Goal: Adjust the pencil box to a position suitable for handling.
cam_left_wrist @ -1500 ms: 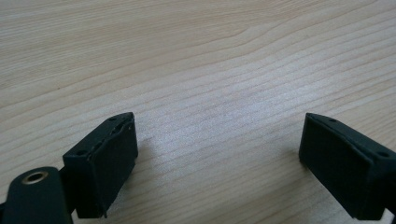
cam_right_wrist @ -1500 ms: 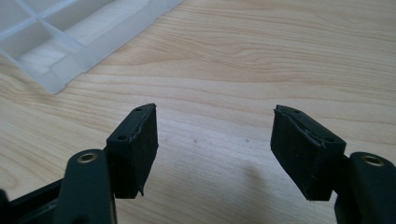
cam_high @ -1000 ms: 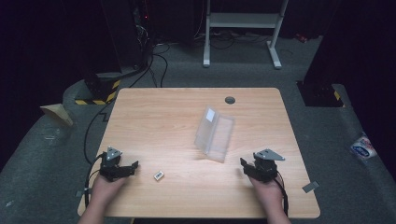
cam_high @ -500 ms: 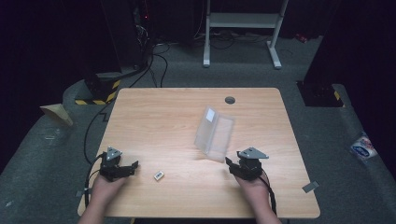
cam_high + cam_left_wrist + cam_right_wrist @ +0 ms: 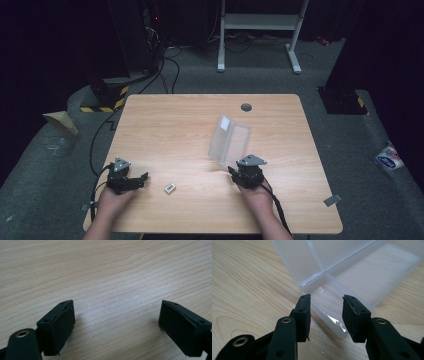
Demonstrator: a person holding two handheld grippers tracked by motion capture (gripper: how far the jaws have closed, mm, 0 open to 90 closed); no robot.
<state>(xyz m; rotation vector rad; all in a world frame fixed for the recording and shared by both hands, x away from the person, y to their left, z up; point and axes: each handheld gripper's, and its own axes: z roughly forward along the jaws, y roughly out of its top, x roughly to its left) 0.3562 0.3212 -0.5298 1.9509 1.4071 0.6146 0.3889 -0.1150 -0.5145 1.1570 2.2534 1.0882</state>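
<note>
Your right gripper [image 5: 325, 315] is half spread at the near corner of the clear box [image 5: 229, 140] mid-counter [image 5: 165, 120]. Straddle the wall squarely before you squeeze. Left gripper [image 5: 116, 325] is wide apart, idle.

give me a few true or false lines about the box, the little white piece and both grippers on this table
1. The clear plastic box lies open on the table. True.
2. The right gripper is shut on the box. False: its jaws are apart at the box's near end, gripping nothing.
3. The small white piece lies inside the box. False: it lies on the bare table between the two grippers.
4. The left gripper is open over bare wood. True.
5. A dark round hole sits near the table's far edge. True.
</note>
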